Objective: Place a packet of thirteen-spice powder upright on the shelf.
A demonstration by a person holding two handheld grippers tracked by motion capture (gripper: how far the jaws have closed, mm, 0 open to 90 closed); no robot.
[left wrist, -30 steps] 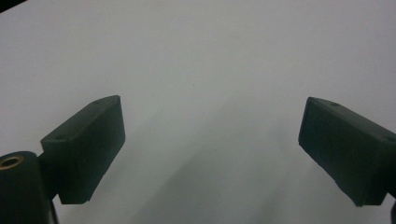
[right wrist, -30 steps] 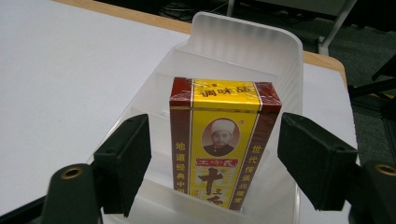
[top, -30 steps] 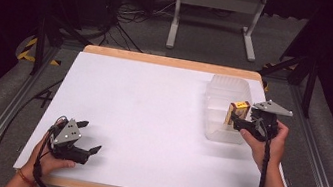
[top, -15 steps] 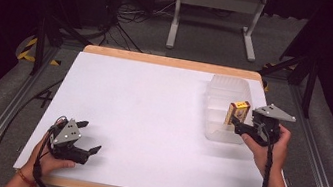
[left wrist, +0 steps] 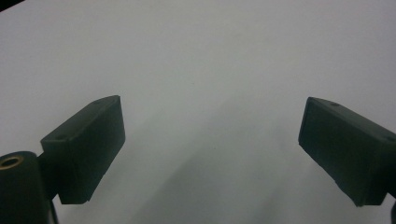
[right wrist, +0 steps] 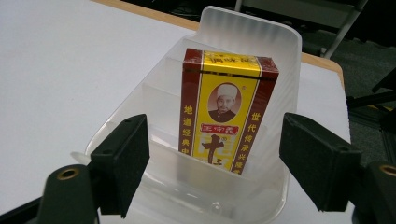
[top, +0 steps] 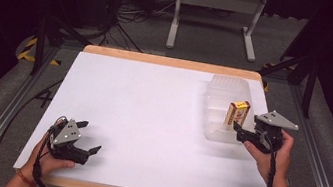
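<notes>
Standing upright in a slot of the clear plastic tray [right wrist: 275,60] at the tabletop's [top: 151,111] right, the yellow-and-red box [right wrist: 224,112] is free, since the right tool [right wrist: 215,161] has just been opening off it, while the left tool [left wrist: 210,154] rests wide open, holding nothing, with nothing in the way.

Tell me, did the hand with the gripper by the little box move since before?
Yes, a little. In the high view the right gripper has backed off toward the table's near right edge, away from the clear tray. Its jaws have just been opening, leaving the box standing inside.
</notes>
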